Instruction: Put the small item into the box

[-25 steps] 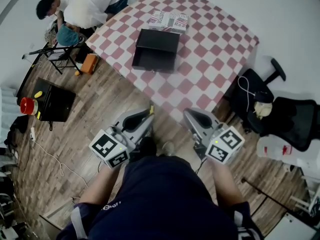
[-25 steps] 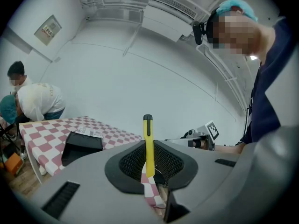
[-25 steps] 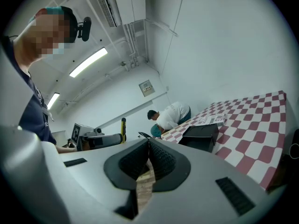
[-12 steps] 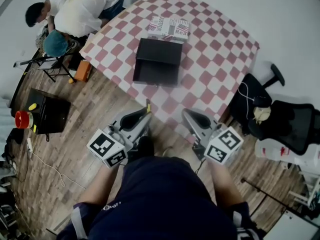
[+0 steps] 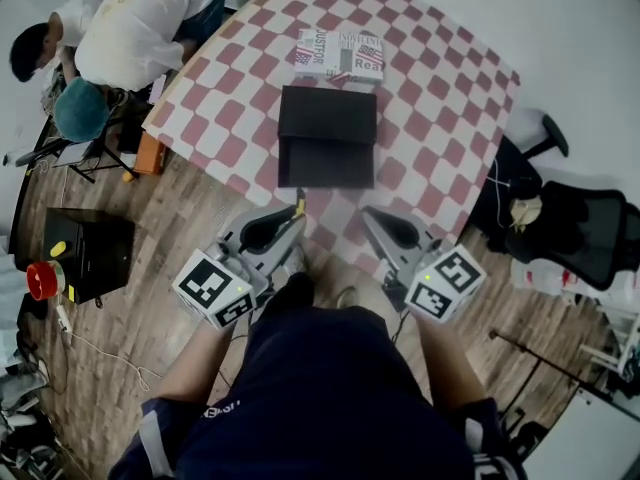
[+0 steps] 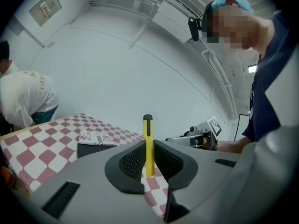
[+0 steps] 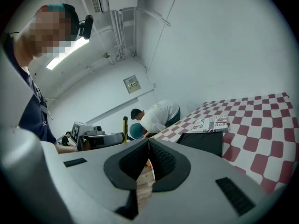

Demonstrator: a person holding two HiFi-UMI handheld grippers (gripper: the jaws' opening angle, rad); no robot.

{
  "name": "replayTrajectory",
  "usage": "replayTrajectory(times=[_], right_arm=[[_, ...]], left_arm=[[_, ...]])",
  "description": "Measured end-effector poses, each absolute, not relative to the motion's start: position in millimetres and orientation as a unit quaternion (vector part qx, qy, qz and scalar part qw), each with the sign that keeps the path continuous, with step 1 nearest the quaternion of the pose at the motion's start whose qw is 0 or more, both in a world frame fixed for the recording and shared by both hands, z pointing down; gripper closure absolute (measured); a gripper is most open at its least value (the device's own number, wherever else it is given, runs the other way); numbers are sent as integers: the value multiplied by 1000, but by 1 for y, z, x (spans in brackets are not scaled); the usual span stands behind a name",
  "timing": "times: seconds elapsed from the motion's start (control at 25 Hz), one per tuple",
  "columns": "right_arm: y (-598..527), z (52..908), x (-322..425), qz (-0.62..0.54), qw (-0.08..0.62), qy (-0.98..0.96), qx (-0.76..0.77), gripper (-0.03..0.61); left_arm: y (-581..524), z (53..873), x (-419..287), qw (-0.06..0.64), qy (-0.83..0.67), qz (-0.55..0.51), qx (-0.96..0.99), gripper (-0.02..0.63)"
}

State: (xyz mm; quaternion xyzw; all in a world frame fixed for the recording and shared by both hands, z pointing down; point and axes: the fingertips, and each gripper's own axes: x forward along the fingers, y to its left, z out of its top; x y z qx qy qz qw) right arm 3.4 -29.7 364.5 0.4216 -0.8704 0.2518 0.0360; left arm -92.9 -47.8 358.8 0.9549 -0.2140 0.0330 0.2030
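A slim yellow item with a black tip [image 6: 148, 139] stands upright between the jaws of my left gripper [image 6: 148, 149], which is shut on it. In the head view the left gripper [image 5: 292, 218] and the yellow item [image 5: 299, 206] hang just short of the table's near edge. The open black box [image 5: 328, 136] lies on the checkered table [image 5: 430, 98], ahead of both grippers. My right gripper [image 5: 369, 216] is beside the left one, its jaws shut with nothing between them [image 7: 148, 146]. The black box [image 7: 202, 143] also shows in the right gripper view.
A printed carton [image 5: 340, 55] lies behind the black box. Two people [image 5: 130, 28] crouch at the table's left corner by an orange thing [image 5: 150, 153]. A black case [image 5: 85, 253] and a red container [image 5: 40, 280] sit on the wooden floor at left. An office chair [image 5: 560, 218] stands at right.
The table and black box have come nearer and more central in the head view. Both grippers keep their hold and spacing.
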Motion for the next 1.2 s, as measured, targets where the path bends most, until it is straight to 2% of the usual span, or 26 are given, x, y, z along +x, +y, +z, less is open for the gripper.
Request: replayTrajectory(times=[0.48, 1.2], right_arm=[[-67, 371, -3, 264, 38, -843, 467, 561], [-112, 413, 50, 306, 29, -836, 455, 561]], left_arm=[[-98, 373, -93, 220, -166, 42, 961, 538], [-149, 424, -29, 202, -170, 114, 958, 538]])
